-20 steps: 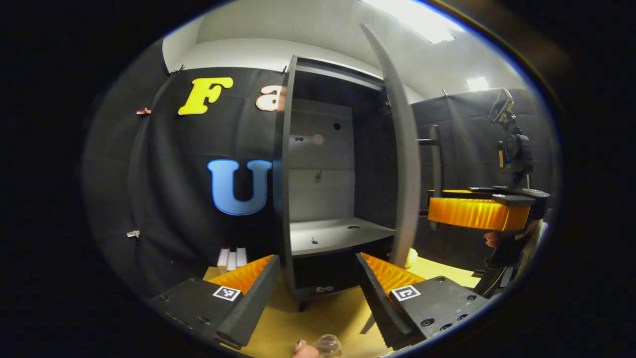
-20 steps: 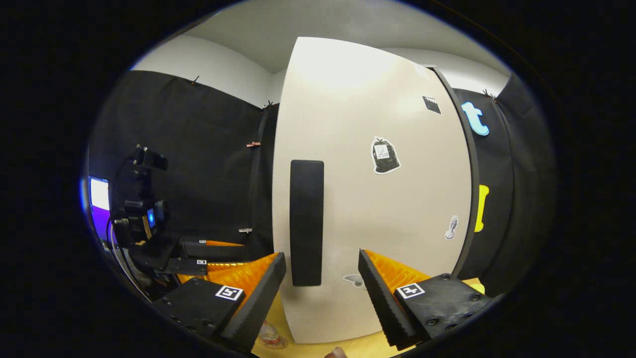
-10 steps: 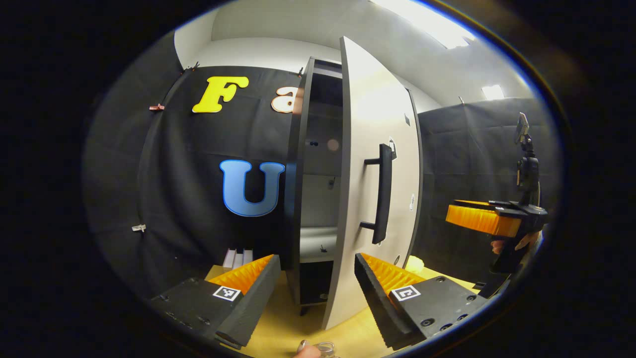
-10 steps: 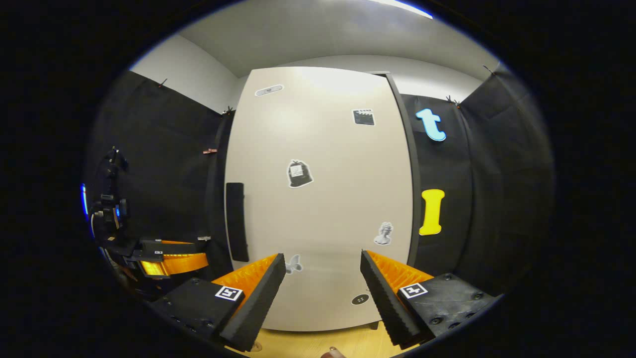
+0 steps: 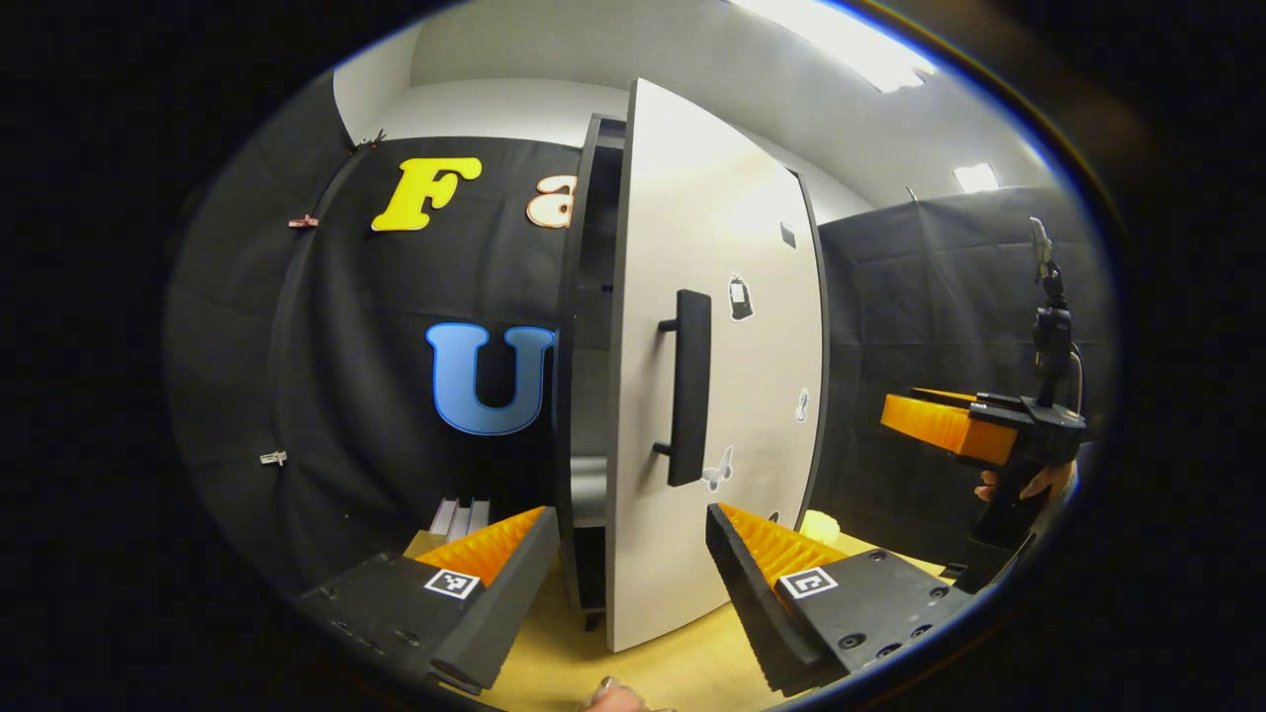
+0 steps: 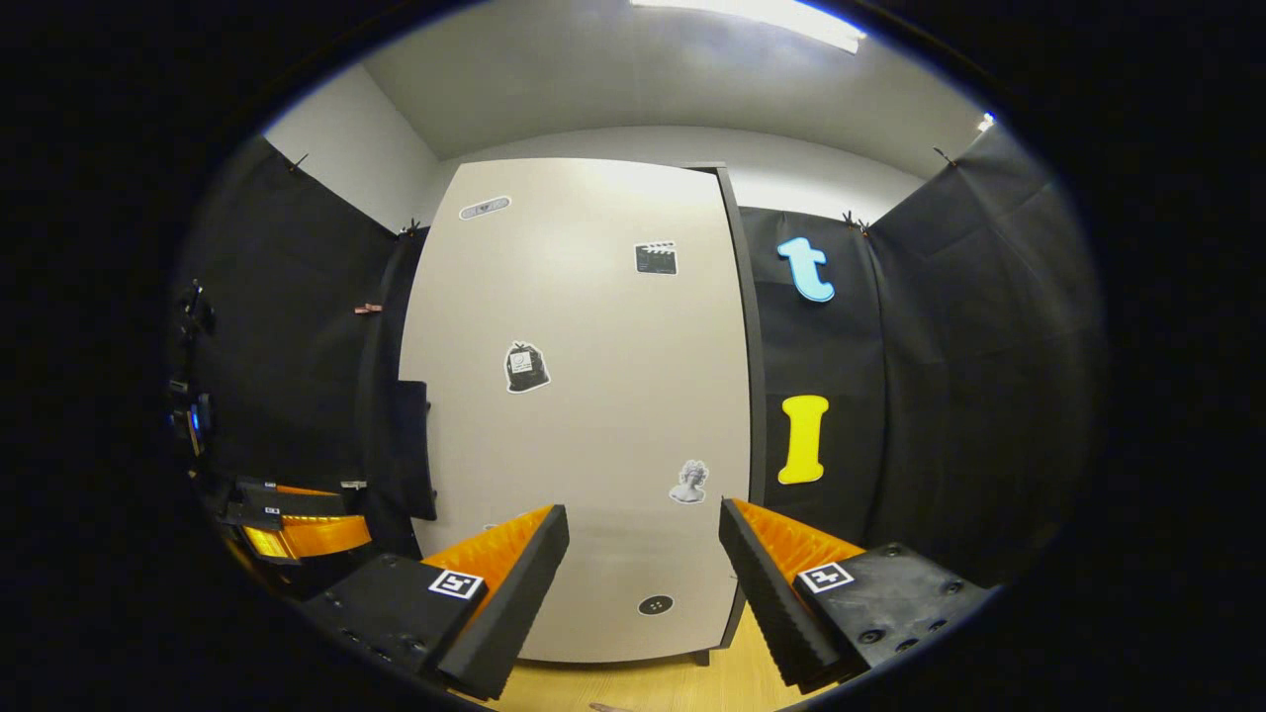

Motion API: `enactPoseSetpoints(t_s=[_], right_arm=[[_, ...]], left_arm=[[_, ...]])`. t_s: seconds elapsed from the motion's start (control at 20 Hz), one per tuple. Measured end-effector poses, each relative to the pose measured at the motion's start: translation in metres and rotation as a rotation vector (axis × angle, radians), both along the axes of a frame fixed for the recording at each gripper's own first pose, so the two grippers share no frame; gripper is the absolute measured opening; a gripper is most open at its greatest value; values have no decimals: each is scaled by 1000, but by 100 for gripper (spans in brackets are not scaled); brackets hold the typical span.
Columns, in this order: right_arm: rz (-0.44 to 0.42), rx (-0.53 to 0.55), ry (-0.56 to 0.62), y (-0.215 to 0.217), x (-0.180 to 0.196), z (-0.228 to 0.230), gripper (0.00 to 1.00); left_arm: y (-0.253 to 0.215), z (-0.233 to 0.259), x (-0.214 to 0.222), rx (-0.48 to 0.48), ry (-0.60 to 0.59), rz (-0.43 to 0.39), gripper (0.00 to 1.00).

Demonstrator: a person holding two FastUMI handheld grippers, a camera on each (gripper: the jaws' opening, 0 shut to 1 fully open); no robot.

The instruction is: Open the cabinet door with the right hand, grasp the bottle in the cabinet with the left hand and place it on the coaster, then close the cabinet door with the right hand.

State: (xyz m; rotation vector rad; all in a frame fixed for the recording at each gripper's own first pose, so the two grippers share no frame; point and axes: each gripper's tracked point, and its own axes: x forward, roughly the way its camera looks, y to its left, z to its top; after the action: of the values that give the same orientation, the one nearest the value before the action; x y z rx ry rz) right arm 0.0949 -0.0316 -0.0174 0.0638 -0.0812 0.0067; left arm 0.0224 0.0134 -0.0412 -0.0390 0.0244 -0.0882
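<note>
Cabinet (image 5: 584, 297): dark-framed, standing upright on the desk (image 5: 682, 663) against the booth's cloth wall. Cabinet door (image 5: 717, 326): pale panel, hanging nearly closed in the left gripper view, a narrow dark gap showing along its handle side; in the right gripper view (image 6: 584, 396) it is facing the camera almost flat. Door handle (image 5: 687, 386): dark vertical bar, standing off the panel on two short posts. Stickers: several small ones sitting on the door face, among them a clapperboard (image 6: 656, 258) and a bust (image 6: 689, 482). Desk: light wood, carrying the cabinet. Right gripper (image 6: 643, 583): pointing at the lower door, jaws standing wide apart and gripping nothing, clear of the handle; in the left gripper view it is showing far off to the right (image 5: 940, 425), a hand (image 5: 1019, 485) holding its grip. Left gripper (image 5: 623, 583): pointing at the door's handle edge, jaws standing wide apart with nothing between them (also showing at lower left of the right gripper view (image 6: 297, 519)). Bottle: a small rounded edge at the bottom rim of the left gripper view may be it; cannot tell.
</note>
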Motion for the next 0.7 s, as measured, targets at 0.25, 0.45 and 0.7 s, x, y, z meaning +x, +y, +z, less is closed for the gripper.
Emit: enactPoseSetpoints(t_s=[0.25,0.45,0.7], right_arm=[[-18,13,8,-5,-2,1,99],[-33,-11,1,-14,-4,1,99],[-25,-23,23,-17,-5,-6,99]], left_arm=[[-15,5,6,-10,-13,-16,94],[-24,5,7,-16,-15,-34,94],[-24,5,7,2,-20,-35,94]])
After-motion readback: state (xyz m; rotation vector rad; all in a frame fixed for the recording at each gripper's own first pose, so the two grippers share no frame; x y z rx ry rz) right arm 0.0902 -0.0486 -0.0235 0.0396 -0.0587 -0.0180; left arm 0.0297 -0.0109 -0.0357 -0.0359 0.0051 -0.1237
